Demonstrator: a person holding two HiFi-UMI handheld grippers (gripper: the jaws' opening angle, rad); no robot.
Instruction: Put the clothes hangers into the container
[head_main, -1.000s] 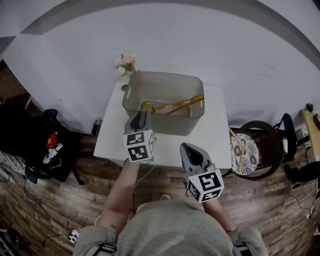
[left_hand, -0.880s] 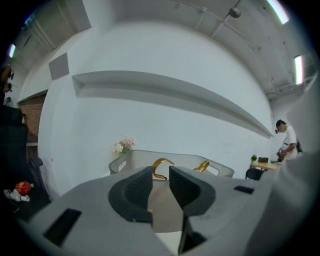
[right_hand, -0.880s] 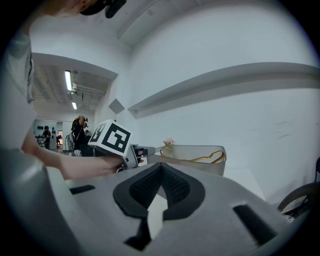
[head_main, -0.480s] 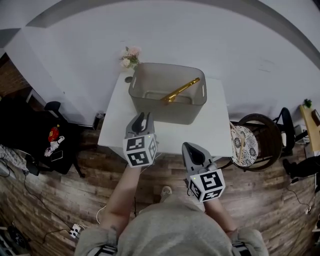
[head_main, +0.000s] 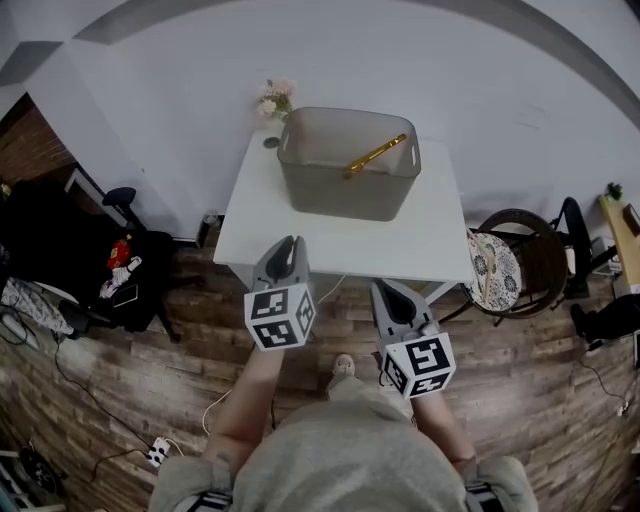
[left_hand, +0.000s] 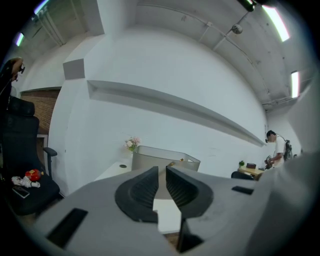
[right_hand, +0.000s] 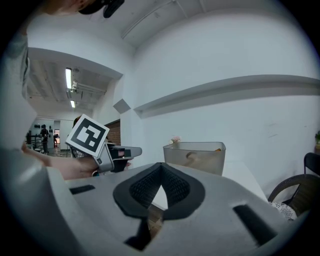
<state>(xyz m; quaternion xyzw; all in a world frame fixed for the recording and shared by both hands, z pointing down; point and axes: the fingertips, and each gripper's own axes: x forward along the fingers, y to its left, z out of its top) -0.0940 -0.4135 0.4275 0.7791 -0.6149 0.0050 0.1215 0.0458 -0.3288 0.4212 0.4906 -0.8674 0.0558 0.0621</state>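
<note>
Left gripper view: the left gripper has its jaws a narrow slit apart, ribbed pads facing each other, nothing between them.
Right gripper view: the right gripper is clenched, its jaw tips meeting at the top, with only a small wedge of gap lower down and nothing gripped.
Head view, tools: left gripper and right gripper are held side by side in the air on the person's side of the table, both pointing toward it and each showing its marker cube; the right one sits lower in the picture.
Neighbour tool: from the right gripper view, the left gripper shows to the left, a hand wrapped round its handle.
Container: a grey translucent container stands at the far side of the white table, well apart from both grippers; it also shows ahead of the jaws in each gripper view.
Clothes hanger: one gold-coloured hanger lies aslant inside the container, its upper end at the rim.
Beside the container: a small bunch of pale flowers stands at the table's far left corner.
Surroundings: wood-plank floor; a round chair with a patterned cushion is to the table's right.
</note>
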